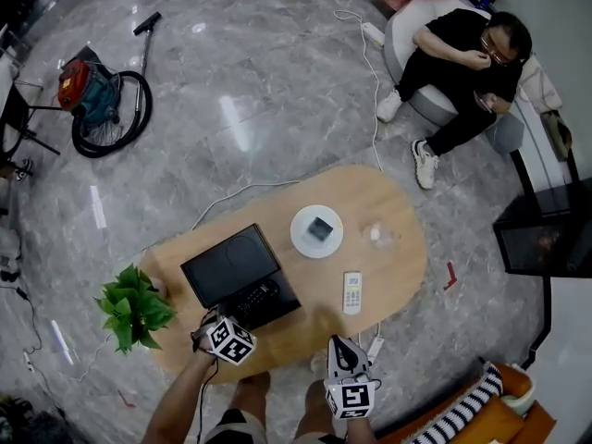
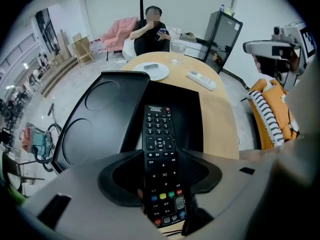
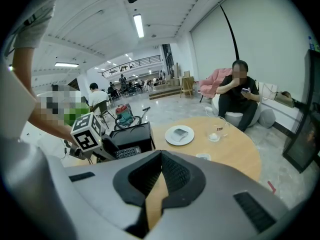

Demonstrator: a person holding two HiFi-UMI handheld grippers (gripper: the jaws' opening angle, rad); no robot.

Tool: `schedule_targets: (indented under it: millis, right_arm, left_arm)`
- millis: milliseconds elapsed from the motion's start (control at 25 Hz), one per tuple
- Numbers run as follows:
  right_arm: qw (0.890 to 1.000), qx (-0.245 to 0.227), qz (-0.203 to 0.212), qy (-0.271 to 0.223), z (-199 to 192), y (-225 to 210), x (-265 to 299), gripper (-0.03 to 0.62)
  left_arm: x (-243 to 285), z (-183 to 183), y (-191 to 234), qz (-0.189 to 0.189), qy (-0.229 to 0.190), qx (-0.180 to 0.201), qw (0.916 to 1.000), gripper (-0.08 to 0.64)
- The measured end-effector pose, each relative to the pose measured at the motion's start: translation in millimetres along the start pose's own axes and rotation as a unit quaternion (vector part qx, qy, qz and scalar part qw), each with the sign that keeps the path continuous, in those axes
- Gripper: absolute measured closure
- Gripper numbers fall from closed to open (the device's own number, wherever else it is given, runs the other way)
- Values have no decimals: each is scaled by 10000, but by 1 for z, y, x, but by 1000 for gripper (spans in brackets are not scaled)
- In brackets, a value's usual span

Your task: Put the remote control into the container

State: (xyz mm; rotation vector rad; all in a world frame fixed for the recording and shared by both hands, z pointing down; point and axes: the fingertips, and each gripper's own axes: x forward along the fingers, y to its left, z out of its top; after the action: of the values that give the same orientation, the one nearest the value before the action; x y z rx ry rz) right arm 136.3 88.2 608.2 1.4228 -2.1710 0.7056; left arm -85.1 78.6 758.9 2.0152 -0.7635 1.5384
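Note:
A black remote control (image 2: 159, 139) with coloured buttons lies lengthwise between my left gripper's jaws; the left gripper (image 2: 160, 158) is shut on its near end. The remote's far end reaches over the open tray of the black container (image 2: 187, 116), whose lid (image 2: 105, 114) lies open to the left. In the head view the remote (image 1: 258, 296) is over the container (image 1: 225, 265) near the table's front edge, with the left gripper (image 1: 242, 319) just behind it. My right gripper (image 3: 161, 156) is shut and holds nothing, back off the front edge (image 1: 339, 343).
On the oval wooden table (image 1: 398, 276) lie a white remote (image 1: 352, 292), a white plate (image 1: 316, 231) with a small dark object and a glass (image 1: 378, 237). A potted plant (image 1: 135, 309) stands at the left end. A person (image 1: 467, 63) sits beyond; a vacuum cleaner (image 1: 88, 95) is far left.

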Motion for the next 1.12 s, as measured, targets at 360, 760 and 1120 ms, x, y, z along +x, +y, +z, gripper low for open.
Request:
schedule_targets:
  millis: [360, 760, 1120]
  right_arm:
    - [10000, 4, -30, -5, 2, 7, 3, 581]
    - [10000, -36, -10, -35, 6, 12, -1, 583]
    - [9998, -141, 98, -118, 26, 22, -11, 583]
  left_arm:
    - [10, 7, 2, -187, -76, -318, 9993, 333]
    - [2, -18, 9, 18, 8, -420, 9991, 333]
    - [-37, -10, 14, 176, -318, -742, 9966, 333]
